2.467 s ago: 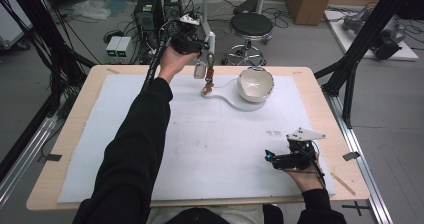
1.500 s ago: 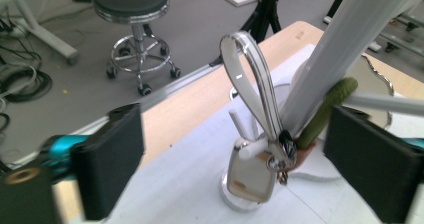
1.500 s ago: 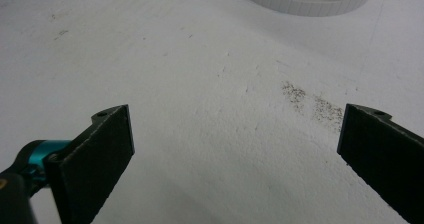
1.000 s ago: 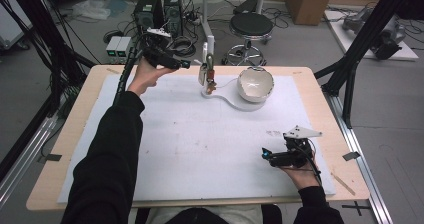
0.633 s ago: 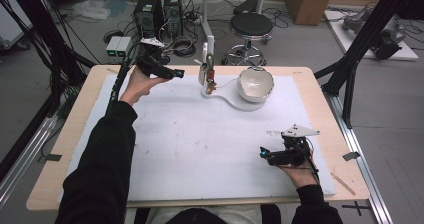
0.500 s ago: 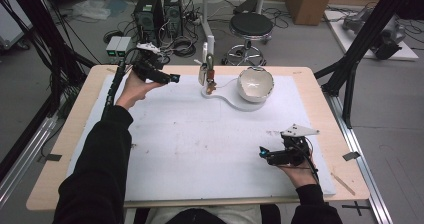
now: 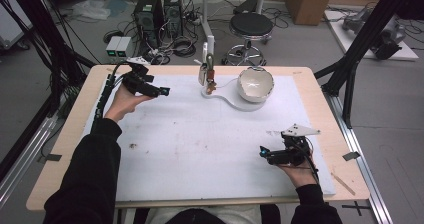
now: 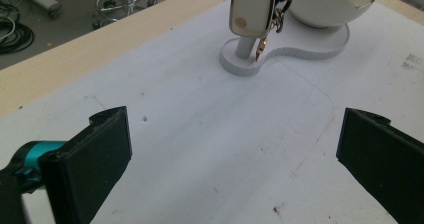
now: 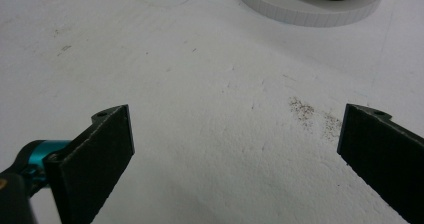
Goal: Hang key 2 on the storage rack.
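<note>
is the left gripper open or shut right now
Open. In the left gripper view the left gripper shows its two black jaws spread wide apart, with bare white table cover between them.

Grey floor (image 7: 385,99) around a light wood counter (image 7: 65,149) topped with a white sheet (image 7: 200,149). Beyond the far edge: round black stool (image 7: 251,25) on a chrome base, two black PC towers (image 7: 159,10), a small pale box unit (image 7: 117,46), tangled cables (image 7: 182,45). Black frame struts (image 7: 365,39) at right, aluminium rail (image 7: 25,154) along the left side. Cardboard box (image 7: 305,0) far back. Even indoor light.
</note>
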Demonstrator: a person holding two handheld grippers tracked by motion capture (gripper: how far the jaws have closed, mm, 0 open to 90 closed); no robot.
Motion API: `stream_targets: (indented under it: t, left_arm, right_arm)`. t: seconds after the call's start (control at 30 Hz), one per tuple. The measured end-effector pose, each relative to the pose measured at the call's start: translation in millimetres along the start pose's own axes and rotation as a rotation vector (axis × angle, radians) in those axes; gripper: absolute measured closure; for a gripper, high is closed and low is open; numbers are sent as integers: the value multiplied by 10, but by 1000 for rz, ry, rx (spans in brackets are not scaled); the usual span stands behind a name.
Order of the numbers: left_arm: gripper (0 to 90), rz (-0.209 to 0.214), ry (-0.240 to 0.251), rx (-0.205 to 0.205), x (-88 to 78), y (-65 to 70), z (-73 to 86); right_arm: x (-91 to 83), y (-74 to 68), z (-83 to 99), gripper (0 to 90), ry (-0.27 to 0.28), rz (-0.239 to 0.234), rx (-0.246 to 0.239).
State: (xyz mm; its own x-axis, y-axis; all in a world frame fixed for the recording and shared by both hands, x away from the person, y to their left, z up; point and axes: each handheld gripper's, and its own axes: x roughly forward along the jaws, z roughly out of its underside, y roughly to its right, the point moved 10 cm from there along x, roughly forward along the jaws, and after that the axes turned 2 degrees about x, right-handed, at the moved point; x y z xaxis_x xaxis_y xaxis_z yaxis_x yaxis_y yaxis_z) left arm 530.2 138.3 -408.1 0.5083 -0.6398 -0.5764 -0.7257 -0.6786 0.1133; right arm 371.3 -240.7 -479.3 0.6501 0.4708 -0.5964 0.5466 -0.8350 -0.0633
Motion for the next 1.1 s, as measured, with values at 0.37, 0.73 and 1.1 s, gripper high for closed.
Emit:
stream_targets:
  t: [0.37,0.73,1.1]
  left_arm:
    - [17,-13,-19,-11,-101,26,266]
    - [17,-22,-10,-33,-266,85,488]
    - [17,-30,8,-48,-394,138,606]
  right_arm:
    - [-9,15,9,7,0,3,4]
    - [7,14,15,7,-5,0,1]
    - [0,24,20,7,-5,1,-1]
